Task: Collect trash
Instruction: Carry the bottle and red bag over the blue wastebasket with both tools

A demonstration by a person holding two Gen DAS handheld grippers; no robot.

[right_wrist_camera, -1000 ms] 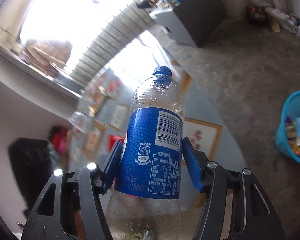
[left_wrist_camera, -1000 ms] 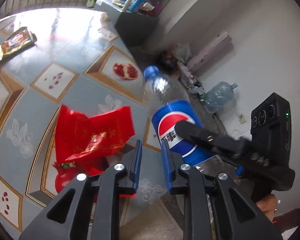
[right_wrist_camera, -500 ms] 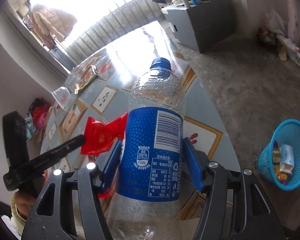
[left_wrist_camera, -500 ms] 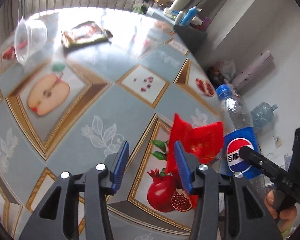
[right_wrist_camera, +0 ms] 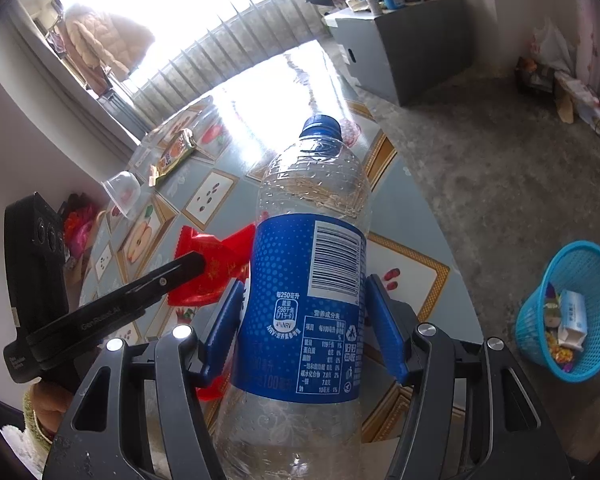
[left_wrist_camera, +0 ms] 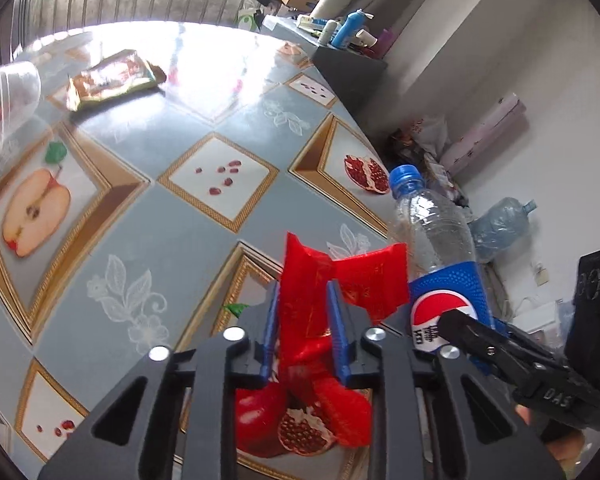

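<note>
A crumpled red wrapper [left_wrist_camera: 364,280] lies on the fruit-patterned table [left_wrist_camera: 140,208] near its right edge. My left gripper [left_wrist_camera: 303,304] points down at it, and its jaws are closing with a fold of the wrapper pinched between the blue pads. In the right wrist view the same red wrapper [right_wrist_camera: 212,264] shows beside a black finger [right_wrist_camera: 172,276] of the left gripper. My right gripper [right_wrist_camera: 306,320] is shut on an empty clear cola bottle [right_wrist_camera: 304,280] with a blue label and cap, held upright just right of the wrapper. The left wrist view also shows this bottle [left_wrist_camera: 432,232].
A blue mesh basket [right_wrist_camera: 572,312] holding trash stands on the floor to the right. On the far side of the table lie a clear plastic cup [left_wrist_camera: 12,96] on its side and a snack packet [left_wrist_camera: 112,76]. A grey cabinet [left_wrist_camera: 352,68] stands beyond the table.
My left gripper opened wider, swung over the red wrapper and closed its pads on a fold of it. The right gripper kept hold of the bottle and rolled a little.
</note>
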